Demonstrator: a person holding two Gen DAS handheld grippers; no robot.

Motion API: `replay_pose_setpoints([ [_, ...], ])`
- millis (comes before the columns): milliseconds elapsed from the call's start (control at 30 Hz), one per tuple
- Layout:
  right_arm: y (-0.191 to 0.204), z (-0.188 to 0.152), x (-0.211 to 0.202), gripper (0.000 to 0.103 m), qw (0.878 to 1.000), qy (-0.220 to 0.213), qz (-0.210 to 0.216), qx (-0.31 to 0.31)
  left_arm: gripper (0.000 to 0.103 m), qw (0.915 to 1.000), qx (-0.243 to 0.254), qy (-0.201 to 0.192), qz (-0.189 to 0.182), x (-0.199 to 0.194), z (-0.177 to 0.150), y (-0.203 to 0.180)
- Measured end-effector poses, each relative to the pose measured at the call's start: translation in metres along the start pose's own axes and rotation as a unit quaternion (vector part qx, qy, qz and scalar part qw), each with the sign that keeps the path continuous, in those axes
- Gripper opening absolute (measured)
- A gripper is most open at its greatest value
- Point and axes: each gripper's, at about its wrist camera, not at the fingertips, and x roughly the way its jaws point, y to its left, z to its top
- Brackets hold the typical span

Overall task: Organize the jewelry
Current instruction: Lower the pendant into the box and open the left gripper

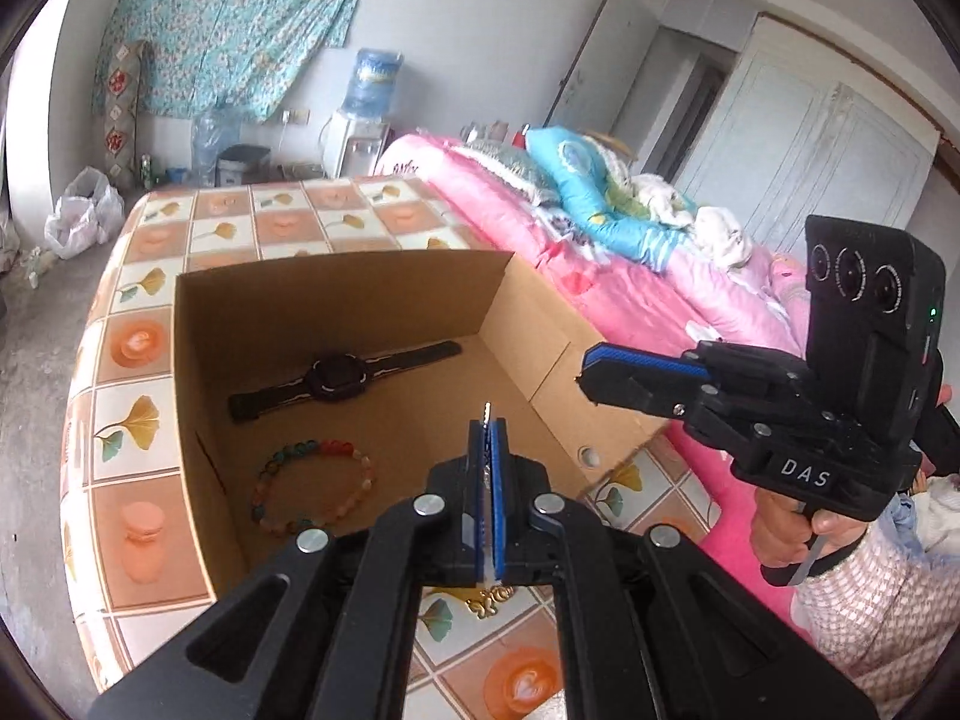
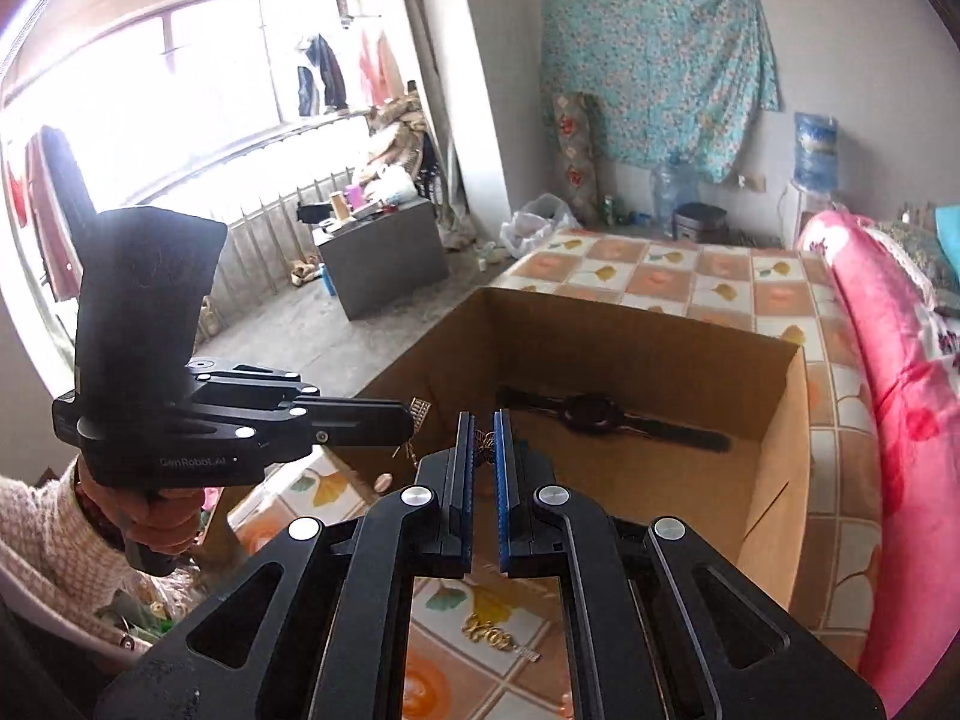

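Table (image 1: 144,408) with tiled cloth, carrying an open cardboard box (image 1: 336,294). The box lies ahead of and below both sets of jaws, and its open top faces up toward you.

Left gripper (image 1: 487,420): jaws pressed together on a thin trinket (image 1: 486,411). It shows only as a sliver past the pad tips, and in the right wrist view as a small gold comb shape at that gripper's nose. Seen along these jaws, the box floor sits directly beyond the tips.

Right gripper (image 2: 483,420): jaws drawn in to a narrow slot, pinching a filigree trinket (image 2: 482,443) near the tips. The near wall of the box lies just past and under these jaws. You cannot tell whether the two trinkets are joined.

Inside the box, a watch (image 1: 333,377) lies flat near the far wall. Its long axis runs across your line of reach, well beyond both jaw tips. A bead bracelet (image 1: 262,489) lies flat on the floor, nearer than the watch and to the left of the left jaws.

Outside the box, a gold ornament (image 1: 487,600) rests on the cloth beneath and behind both jaw sets, between you and the near wall.

Judgement: the coming move is forward and down into the box. Your left hand appears slightly better placed, as its tips already line up over bare floor between bracelet and right wall.
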Motion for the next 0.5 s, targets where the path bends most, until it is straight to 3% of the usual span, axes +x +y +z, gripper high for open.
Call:
replay_pose_setpoints([
  [100,-0.03,0.009,0.035,0.004,0.997,0.063,-0.028,0.044,0.001,0.9984,0.009,0.043,0.035,0.036,0.021,0.006],
  [233,-0.055,0.005,0.065,0.005,0.99,0.111,-0.023,0.084,0.002,0.9937,0.009,0.101,0.048,0.078,0.034,0.015],
  [333,-0.065,0.007,0.07,0.009,0.988,0.115,-0.024,0.099,0.004,0.9886,-0.012,0.139,0.058,0.099,0.041,0.026],
  [367,-0.067,0.008,0.068,0.011,0.988,0.114,-0.022,0.102,0.011,0.9872,-0.021,0.147,0.059,0.102,0.041,0.031],
  [433,-0.069,0.01,0.065,0.013,0.988,0.108,-0.021,0.105,0.021,0.9858,-0.037,0.152,0.06,0.106,0.043,0.037],
  [500,-0.07,0.011,0.063,0.013,0.989,0.102,-0.021,0.103,0.023,0.9864,-0.045,0.148,0.054,0.108,0.045,0.041],
])
